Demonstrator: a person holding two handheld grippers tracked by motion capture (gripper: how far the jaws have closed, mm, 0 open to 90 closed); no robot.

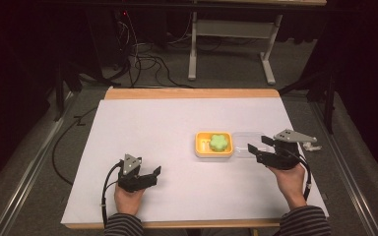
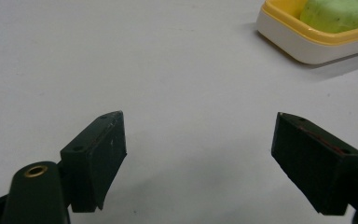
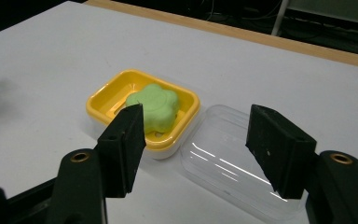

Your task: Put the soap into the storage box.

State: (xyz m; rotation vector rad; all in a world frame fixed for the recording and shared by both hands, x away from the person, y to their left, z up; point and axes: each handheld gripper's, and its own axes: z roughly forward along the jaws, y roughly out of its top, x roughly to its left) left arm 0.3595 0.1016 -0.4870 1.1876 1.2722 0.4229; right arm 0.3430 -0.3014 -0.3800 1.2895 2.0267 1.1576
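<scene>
1. Two pairs of tongs stand with jaws apart and empty: left gripper (image 1: 153, 175) wide over bare white table (image 1: 142, 128), right gripper (image 1: 257, 148) narrower.
2. Clear plastic lid (image 3: 228, 158) lies flat just ahead of the right gripper, beside the yellow rectangular dish (image 3: 98, 100) holding a green flower-shaped soap (image 3: 154, 109).
</scene>
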